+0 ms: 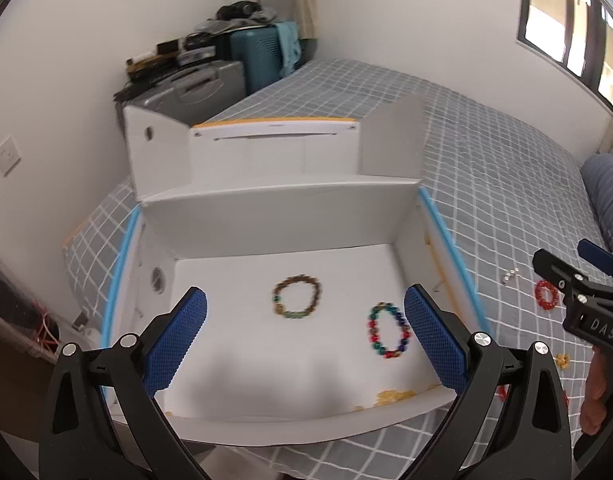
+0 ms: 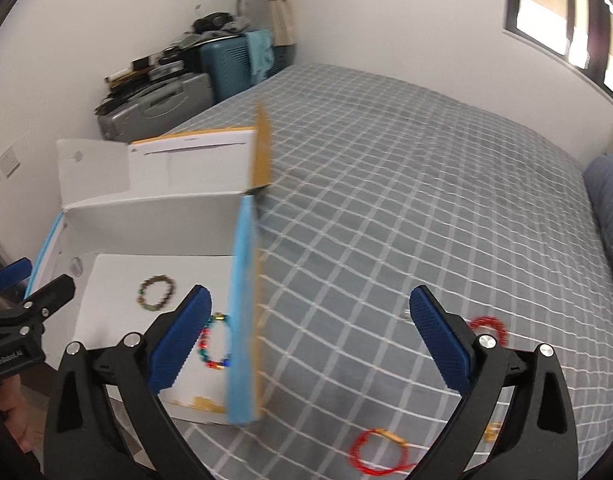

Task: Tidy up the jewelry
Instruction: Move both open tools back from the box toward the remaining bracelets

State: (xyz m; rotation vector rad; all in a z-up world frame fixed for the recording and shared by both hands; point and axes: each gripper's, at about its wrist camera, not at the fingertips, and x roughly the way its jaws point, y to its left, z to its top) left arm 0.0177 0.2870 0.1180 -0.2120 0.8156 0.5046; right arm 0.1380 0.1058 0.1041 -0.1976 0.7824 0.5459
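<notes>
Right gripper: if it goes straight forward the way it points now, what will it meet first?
Probably the checked bedspread. The right gripper is open and aims at bare fabric, right of the white box. The red bead bracelet lies off to the right of that line. Depth is uncertain.

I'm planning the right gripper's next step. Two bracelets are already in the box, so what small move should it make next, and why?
Probably lower the right gripper toward the red string bracelet on the bedspread. Its jaws stand wide open and hold nothing, that bracelet lies nearest below them outside the white box, and the brown bracelet and multicolored bracelet already lie inside.
</notes>
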